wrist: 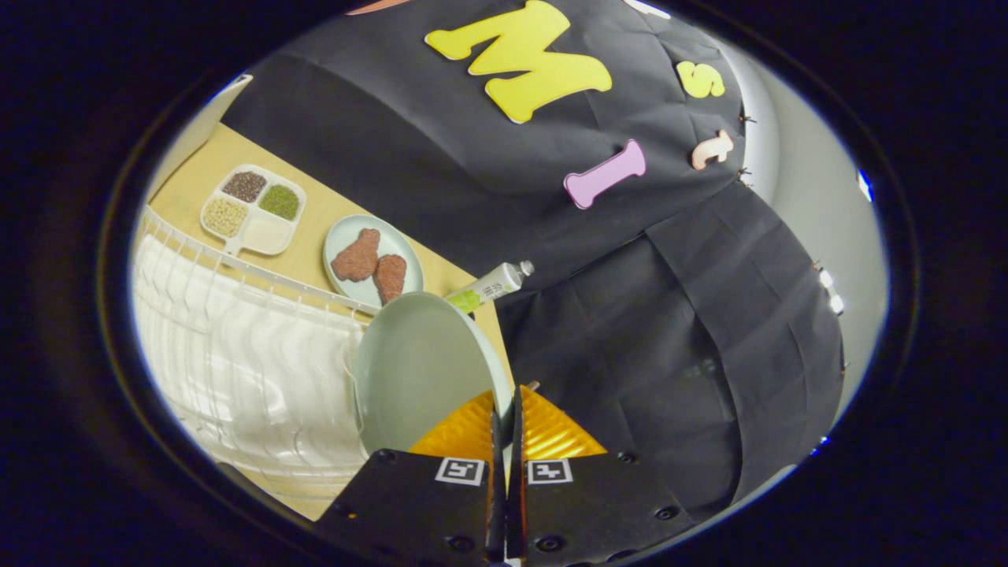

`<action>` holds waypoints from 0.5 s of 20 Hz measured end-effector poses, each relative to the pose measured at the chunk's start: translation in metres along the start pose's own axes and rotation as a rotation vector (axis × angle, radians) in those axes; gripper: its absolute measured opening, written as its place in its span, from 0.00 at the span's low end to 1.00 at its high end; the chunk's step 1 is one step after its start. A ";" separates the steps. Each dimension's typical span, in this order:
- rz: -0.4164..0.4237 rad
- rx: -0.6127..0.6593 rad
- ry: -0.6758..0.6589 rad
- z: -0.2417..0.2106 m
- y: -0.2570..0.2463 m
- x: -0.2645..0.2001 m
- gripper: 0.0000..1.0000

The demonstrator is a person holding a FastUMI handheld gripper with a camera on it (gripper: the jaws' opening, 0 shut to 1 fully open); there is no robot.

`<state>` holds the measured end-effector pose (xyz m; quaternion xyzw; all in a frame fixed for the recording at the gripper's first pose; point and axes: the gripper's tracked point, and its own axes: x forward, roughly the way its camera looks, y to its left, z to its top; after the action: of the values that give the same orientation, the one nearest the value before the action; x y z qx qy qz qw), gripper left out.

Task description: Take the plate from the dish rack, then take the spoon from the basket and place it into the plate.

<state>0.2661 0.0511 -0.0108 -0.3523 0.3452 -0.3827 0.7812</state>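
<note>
Plate pinched at the rack

White wire dish rack stands on the wooden table; the round pale-green plate, upright beside it, seems clamped by its rim between the nearly closed gripper fingers.

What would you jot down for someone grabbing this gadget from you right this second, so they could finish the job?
Gripper: fingers shut on the rim of the plate, one on each face.
Plate: held on edge, at the end of the white dish rack; whether it has fully left the rack I cannot tell.
Nearby on the table: a dish with two brown pieces, a divided tray of grains, a tube.
Done: plate gripped.
Left: set the plate flat on the table, let go, fetch the spoon from its basket and lay it in the plate.
</note>
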 end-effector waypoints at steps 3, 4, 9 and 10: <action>-0.043 0.003 -0.053 0.009 -0.014 -0.009 0.06; -0.055 -0.004 -0.076 0.012 -0.021 -0.013 0.06; 0.098 0.036 -0.122 0.003 -0.037 -0.028 0.06; 0.167 0.059 -0.114 -0.006 -0.039 -0.028 0.06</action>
<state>0.2345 0.0555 0.0253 -0.3205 0.3171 -0.3056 0.8387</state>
